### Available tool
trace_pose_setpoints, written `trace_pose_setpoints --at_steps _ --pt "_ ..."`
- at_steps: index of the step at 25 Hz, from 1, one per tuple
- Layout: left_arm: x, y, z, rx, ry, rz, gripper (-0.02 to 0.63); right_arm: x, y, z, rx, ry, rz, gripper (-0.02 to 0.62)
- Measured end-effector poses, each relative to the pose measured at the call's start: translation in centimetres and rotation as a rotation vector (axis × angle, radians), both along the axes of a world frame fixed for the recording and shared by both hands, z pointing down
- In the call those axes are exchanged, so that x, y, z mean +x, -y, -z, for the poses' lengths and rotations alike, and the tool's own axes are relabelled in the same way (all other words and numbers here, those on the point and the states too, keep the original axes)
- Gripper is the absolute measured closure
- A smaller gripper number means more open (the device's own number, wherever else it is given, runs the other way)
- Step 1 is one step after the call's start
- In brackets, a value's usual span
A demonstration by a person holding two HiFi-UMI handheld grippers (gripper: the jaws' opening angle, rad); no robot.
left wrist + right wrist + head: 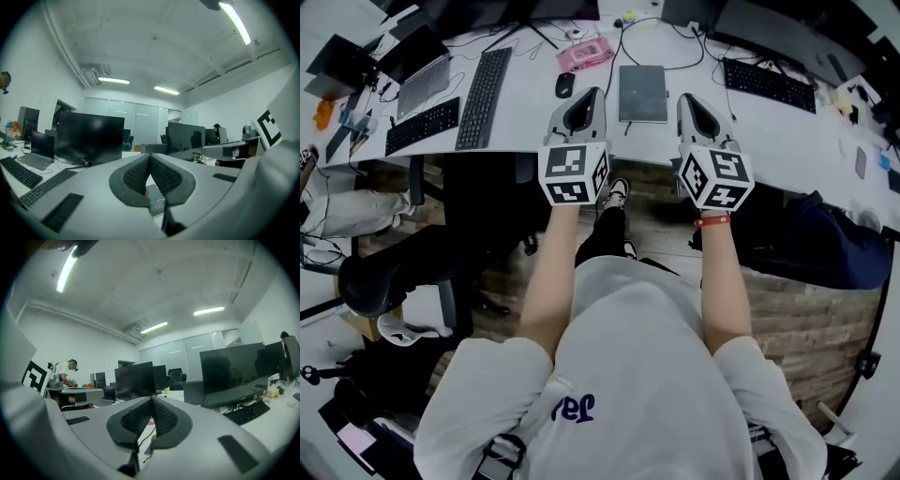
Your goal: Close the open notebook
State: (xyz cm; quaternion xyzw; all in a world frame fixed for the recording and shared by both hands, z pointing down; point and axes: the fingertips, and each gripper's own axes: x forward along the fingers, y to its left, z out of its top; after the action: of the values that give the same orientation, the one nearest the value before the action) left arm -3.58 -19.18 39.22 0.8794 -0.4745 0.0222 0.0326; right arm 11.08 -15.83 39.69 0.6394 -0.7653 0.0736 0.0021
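My left claw (592, 94) and my right claw (687, 97) are both held level at the near edge of the counter (787, 136). Each has its 2 jaws pressed tip to tip, and each claw's own view shows nothing caught between the pads, so I hold nothing in either one. The notebook (642, 93) lies flat on the counter between the 2 claws, just beyond their tips and touching neither. Its dark cover faces up and I see no open pages, only 1 plain rectangle. A black mouse (565, 84) sits just to its left, and a long keyboard (483, 97) lies further left, well apart from it. From how things lie, I judge the closing done: the cover is down and both claws are clear of the book. I see no step left for me, though from this height I cannot tell whether the cover sits fully flush along its edges.
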Motion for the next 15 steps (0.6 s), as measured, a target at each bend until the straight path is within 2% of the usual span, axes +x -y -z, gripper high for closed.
trace_pose_setpoints --at_steps 12,15 --pt "0.5 -3.7 1.0 0.05 0.005 -0.007 0.586 1.0 -3.1 1.2 0.072 -0.029 -0.028 0.583" --pt "0.8 -3.5 1.6 0.071 0.028 -0.028 0.586 1.1 -2.8 1.0 0.071 -0.027 -0.031 0.583"
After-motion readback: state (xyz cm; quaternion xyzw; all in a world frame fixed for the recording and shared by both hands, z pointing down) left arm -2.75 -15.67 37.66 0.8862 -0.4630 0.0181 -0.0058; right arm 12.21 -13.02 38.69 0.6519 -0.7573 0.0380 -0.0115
